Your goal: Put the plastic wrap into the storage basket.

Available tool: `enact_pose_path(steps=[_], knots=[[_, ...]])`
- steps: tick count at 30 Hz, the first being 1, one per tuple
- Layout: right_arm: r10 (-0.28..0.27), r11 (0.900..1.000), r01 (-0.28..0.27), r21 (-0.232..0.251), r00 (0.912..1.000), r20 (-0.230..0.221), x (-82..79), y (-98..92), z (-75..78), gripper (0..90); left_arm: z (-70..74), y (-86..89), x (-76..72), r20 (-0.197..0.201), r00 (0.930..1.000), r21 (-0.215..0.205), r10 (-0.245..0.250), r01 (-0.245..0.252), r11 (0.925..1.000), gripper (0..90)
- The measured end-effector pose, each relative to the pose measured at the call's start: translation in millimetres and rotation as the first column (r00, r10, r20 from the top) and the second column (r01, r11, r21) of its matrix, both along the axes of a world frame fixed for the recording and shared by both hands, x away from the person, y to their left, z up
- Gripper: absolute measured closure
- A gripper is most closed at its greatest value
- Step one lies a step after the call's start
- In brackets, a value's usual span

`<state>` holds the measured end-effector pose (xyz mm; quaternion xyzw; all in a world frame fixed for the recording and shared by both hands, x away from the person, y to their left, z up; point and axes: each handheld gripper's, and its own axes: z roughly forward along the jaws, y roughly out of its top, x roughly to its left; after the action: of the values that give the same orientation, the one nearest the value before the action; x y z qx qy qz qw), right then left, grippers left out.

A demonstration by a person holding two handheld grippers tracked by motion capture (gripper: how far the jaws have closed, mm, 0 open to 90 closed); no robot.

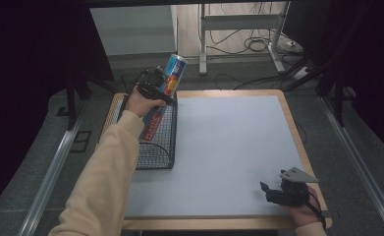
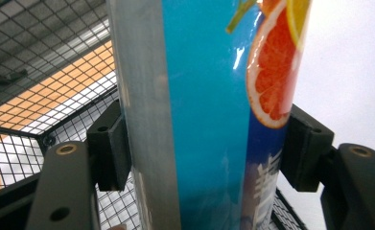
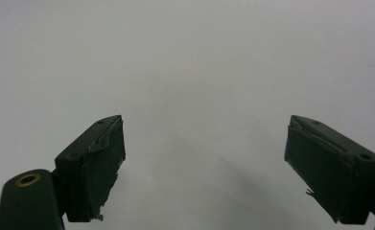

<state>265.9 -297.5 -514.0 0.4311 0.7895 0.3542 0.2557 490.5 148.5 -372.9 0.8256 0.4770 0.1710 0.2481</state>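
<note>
A tall blue drink can (image 1: pixel 172 73) with a grapefruit picture stands tilted, its lower part inside a black wire basket (image 1: pixel 161 147) at the table's left. My left gripper (image 1: pixel 156 87) is shut on the can near its upper half; in the left gripper view both pads (image 2: pixel 109 143) press the can (image 2: pixel 209 115) from either side. My right gripper (image 1: pixel 270 191) rests low at the table's front right, open, its jaws wide apart over bare white surface (image 3: pixel 190 72) with nothing between them.
The white mat (image 1: pixel 229 147) covers a wooden table (image 1: pixel 291 123). A second blue-and-red package (image 1: pixel 152 123) lies in the basket below the can. Beyond the table are desk legs and cables (image 1: pixel 258 44) on the floor. Metal rails (image 1: pixel 52 167) run along both sides.
</note>
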Motion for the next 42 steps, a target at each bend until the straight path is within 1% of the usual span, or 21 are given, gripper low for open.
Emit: enact_pose_path(steps=[3, 6, 8, 10, 12, 14, 19, 25, 28, 31, 34, 36, 37, 38, 42], knots=[[-0.002, 1.000, 0.002, -0.002, 1.0000, -0.001, -0.1, -0.1, -0.1, 14.4, -5.1, 2.7, 3.9, -0.004, 0.9999, 0.009, 0.011, -0.011, 0.9999, 31.9], [-0.004, 1.000, 0.004, -0.003, 1.0000, -0.004, 0.3, -0.4, -0.5, 14.4, -10.4, 3.7, 7.8, -0.012, 0.9999, 0.021, 0.010, -0.010, 0.9997, 31.9], [-0.004, 1.000, 0.004, -0.006, 1.0000, -0.005, 0.7, -0.5, -0.9, 14.4, -13.5, 4.3, 10.7, -0.020, 0.9998, 0.015, 0.008, -0.008, 0.9999, 31.9], [-0.004, 1.000, 0.004, -0.008, 1.0000, -0.006, 0.8, -0.6, -1.2, 14.4, -16.6, 3.3, 13.5, -0.028, 0.9996, 0.021, 0.006, -0.005, 0.9998, 31.9], [-0.003, 1.000, 0.003, -0.008, 1.0000, -0.007, 0.8, -0.7, -1.3, 14.4, -18.4, 1.7, 16.0, -0.032, 0.9995, 0.037, 0.000, 0.001, 0.9993, 31.9], [-0.004, 1.000, 0.004, -0.007, 1.0000, -0.006, 0.8, -1.0, -1.1, 14.4, -19.9, 0.1, 18.3, -0.033, 0.9995, 0.041, -0.002, 0.004, 0.9991, 31.9], [-0.007, 1.000, 0.007, -0.006, 1.0000, -0.005, 0.5, -1.7, -0.8, 14.4, -24.0, -3.7, 22.2, -0.039, 0.9992, 0.055, 0.000, 0.002, 0.9985, 31.9], [-0.006, 1.000, 0.006, -0.007, 1.0000, -0.007, 0.6, -2.3, -0.7, 14.4, -31.3, -3.2, 27.1, -0.060, 0.9981, 0.076, 0.012, -0.007, 0.9971, 31.9], [-0.007, 1.000, 0.007, -0.006, 1.0000, -0.007, 0.9, -2.2, -1.1, 14.4, -36.8, -3.0, 30.8, -0.071, 0.9973, 0.099, 0.020, -0.013, 0.9950, 31.9], [-0.007, 1.000, 0.007, -0.007, 0.9999, -0.008, 0.9, -1.9, -1.4, 14.4, -40.5, -3.8, 35.0, -0.085, 0.9960, 0.133, 0.029, -0.017, 0.9909, 31.9], [-0.006, 1.000, 0.006, -0.009, 1.0000, -0.006, 0.6, -1.5, -1.4, 14.4, -43.3, -3.9, 39.6, -0.103, 0.9940, 0.140, 0.036, -0.021, 0.9899, 31.9], [-0.004, 1.000, 0.004, -0.010, 1.0000, -0.005, 0.3, -1.3, -1.2, 14.4, -45.2, -4.2, 41.6, -0.114, 0.9929, 0.137, 0.034, -0.018, 0.9904, 31.9], [-0.004, 1.000, 0.004, -0.011, 1.0000, -0.004, 0.1, -1.1, -1.0, 14.4, -45.8, -4.3, 42.5, -0.120, 0.9924, 0.148, 0.028, -0.010, 0.9889, 31.8], [-0.003, 1.000, 0.003, -0.010, 1.0000, -0.004, 0.0, -1.1, -0.9, 14.4, -47.1, -5.0, 43.1, -0.115, 0.9930, 0.149, 0.027, -0.010, 0.9888, 31.8], [-0.003, 1.000, 0.003, -0.009, 1.0000, -0.007, -0.1, -1.1, -1.1, 14.4, -51.8, -7.6, 47.3, -0.130, 0.9908, 0.174, 0.038, -0.015, 0.9847, 31.8]])
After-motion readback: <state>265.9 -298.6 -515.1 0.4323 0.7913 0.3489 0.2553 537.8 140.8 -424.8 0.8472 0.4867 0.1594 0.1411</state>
